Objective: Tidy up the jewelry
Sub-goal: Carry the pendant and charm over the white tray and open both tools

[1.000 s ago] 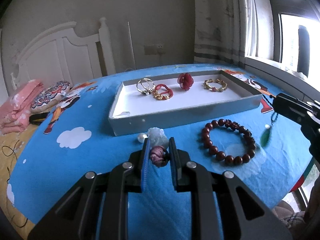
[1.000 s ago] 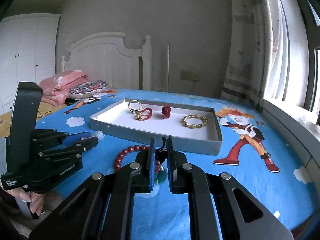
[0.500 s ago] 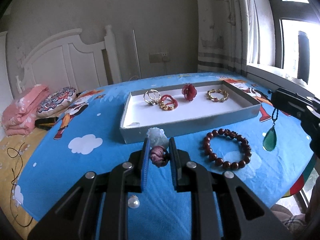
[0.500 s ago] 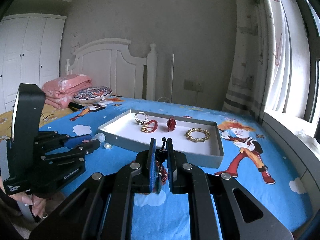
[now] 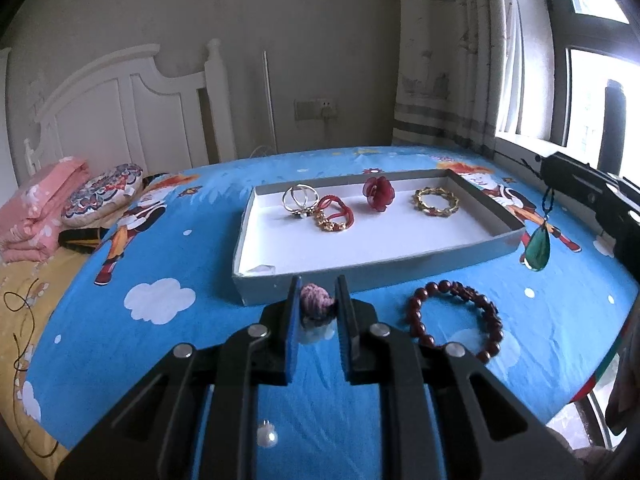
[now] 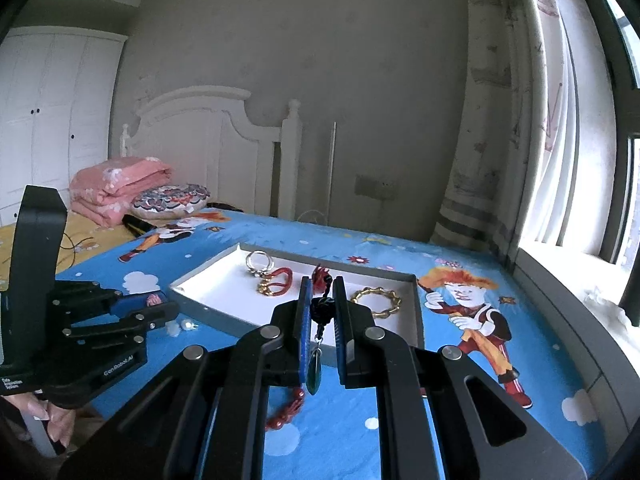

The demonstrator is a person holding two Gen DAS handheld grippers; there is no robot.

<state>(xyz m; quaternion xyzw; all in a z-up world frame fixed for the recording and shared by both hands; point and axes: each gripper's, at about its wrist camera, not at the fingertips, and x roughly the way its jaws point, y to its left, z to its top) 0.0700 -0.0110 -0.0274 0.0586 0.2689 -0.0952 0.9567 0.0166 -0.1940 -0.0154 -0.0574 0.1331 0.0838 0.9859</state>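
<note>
My left gripper (image 5: 316, 300) is closing its jaws on a pink knotted ornament (image 5: 316, 305), and the pads press on it. A pale translucent piece (image 5: 310, 332) hangs under the knot. A pearl (image 5: 267, 437) shows lower down; I cannot tell whether it hangs or lies. My right gripper (image 6: 322, 308) is shut on the black cord knot (image 6: 323, 309) of a green pendant (image 6: 314, 372), which dangles in the air by the tray's right end (image 5: 538, 252). The grey tray (image 5: 400, 272) holds silver rings (image 5: 298, 198), a red-and-gold band (image 5: 334, 216), a red flower (image 5: 378, 192) and a gold bracelet (image 5: 436, 202).
A dark red bead bracelet (image 5: 456, 324) lies on the blue cartoon cloth in front of the tray. A folded pink blanket (image 5: 36, 216) and a patterned cushion (image 5: 104, 196) sit far left by the white headboard. The window sill (image 6: 560, 280) runs along the right.
Both grippers have risen. The pink knot with its pale piece came up off the cloth. The green pendant now swings higher, level with the tray's right end.
</note>
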